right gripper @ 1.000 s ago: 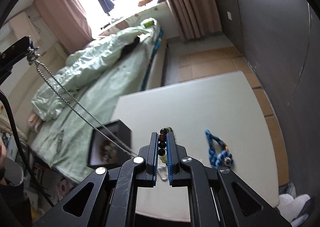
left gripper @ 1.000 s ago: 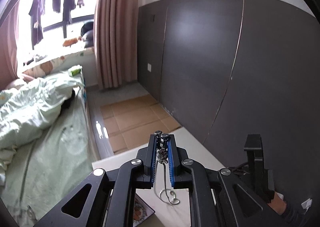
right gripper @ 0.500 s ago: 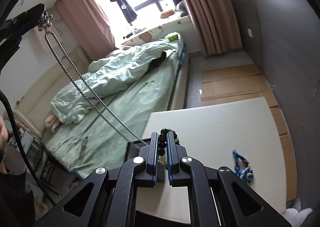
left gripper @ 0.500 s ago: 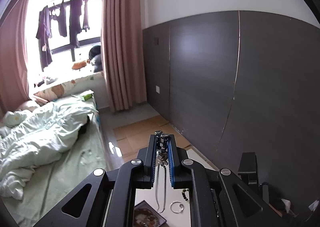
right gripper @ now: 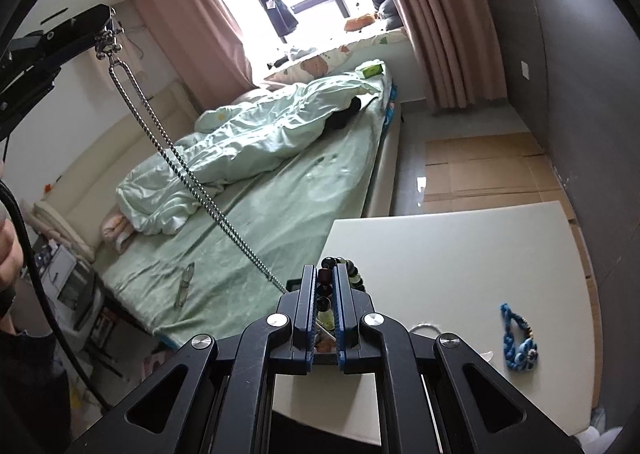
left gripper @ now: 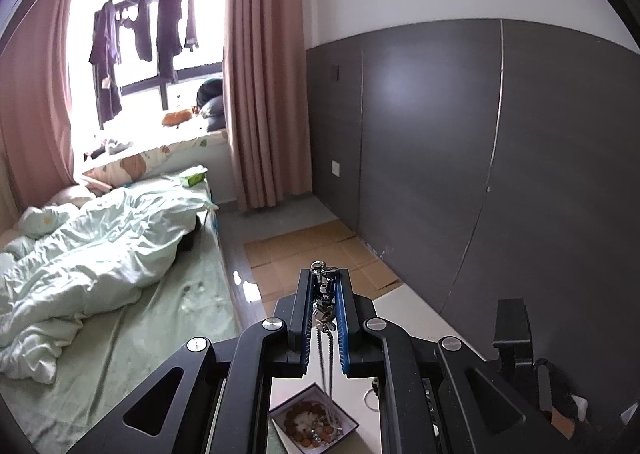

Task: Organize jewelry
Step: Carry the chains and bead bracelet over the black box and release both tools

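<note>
Silver chain necklace [left gripper: 325, 350] hangs doubled from the left gripper [left gripper: 324, 286]; its clasp end is pinched between the blue-lined fingers, which are closed on it. In the right wrist view the same chain [right gripper: 176, 170] runs taut on a diagonal from the raised left gripper [right gripper: 105, 39] down toward the jewelry box, its lower end passing behind the right gripper.

Jewelry box [left gripper: 314, 420]: dark-walled, open-topped, sits directly below the hanging chain, on the white table [right gripper: 460, 254] near the table's corner on the bed side. Brownish beads and pale pieces lie inside; the chain's lower end reaches down to the contents, contact not resolvable.

Right gripper [right gripper: 325, 278] is closed on a beaded bracelet [right gripper: 352, 274]: dark, reddish and green beads clamped between the fingers, more beads bulging out past the tips to the right.

Blue braided bracelet [right gripper: 518, 338] lies flat on the table's right portion, near the right edge, well apart from the box. A thin ring [left gripper: 371, 398] lies on the table just right of the box.

Table surface beyond the right gripper is bare out to its far edge. Bed [right gripper: 280, 206] with green bedding borders the table's left edge; dark wall panel [left gripper: 480, 174] runs along the right side.
</note>
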Motion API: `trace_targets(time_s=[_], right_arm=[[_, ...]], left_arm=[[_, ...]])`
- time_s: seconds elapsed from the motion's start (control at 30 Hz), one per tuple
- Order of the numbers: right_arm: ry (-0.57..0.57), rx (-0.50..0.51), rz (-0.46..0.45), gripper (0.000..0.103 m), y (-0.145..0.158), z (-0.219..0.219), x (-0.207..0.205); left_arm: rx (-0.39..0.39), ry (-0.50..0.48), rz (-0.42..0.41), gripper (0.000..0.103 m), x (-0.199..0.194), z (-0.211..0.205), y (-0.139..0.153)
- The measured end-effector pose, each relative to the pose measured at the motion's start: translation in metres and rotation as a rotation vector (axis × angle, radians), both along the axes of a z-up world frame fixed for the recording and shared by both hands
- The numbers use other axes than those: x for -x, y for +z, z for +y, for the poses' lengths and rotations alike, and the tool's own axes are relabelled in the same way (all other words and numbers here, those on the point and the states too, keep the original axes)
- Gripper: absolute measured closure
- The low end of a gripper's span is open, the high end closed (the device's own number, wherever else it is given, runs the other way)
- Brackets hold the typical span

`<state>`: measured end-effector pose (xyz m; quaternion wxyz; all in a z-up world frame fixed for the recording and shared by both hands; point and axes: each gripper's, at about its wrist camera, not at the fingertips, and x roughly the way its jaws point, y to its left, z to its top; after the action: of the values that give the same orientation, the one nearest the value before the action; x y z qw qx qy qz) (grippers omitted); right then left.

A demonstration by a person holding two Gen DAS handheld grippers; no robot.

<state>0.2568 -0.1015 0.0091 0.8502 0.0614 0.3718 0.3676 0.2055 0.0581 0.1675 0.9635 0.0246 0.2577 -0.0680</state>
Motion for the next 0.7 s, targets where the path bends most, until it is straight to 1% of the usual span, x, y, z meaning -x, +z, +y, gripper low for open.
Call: trace_targets(time_s=[0.2,0.5,0.6,0.7], right_arm=[[0.012,0.009,0.029,0.095,-0.014,0.007,-0.005],[0.023,0.019,0.070,0.095,-0.032,0.022,-0.009],[0.028,0.023,0.083,0.095,-0.038,0.025,-0.012],[0.031,0.031,0.095,0.095,-0.044,0.030,-0.017]], left_arm=[[0.029,0.008,0.068,0.092,-0.010,0.013,-0.037],[0.095,0.001,0.187,0.092,-0.023,0.022,-0.105],[0.124,0.007,0.228,0.092,-0.029,0.027,-0.128],[0.146,0.039,0.265,0.092,-0.035,0.034,-0.149]])
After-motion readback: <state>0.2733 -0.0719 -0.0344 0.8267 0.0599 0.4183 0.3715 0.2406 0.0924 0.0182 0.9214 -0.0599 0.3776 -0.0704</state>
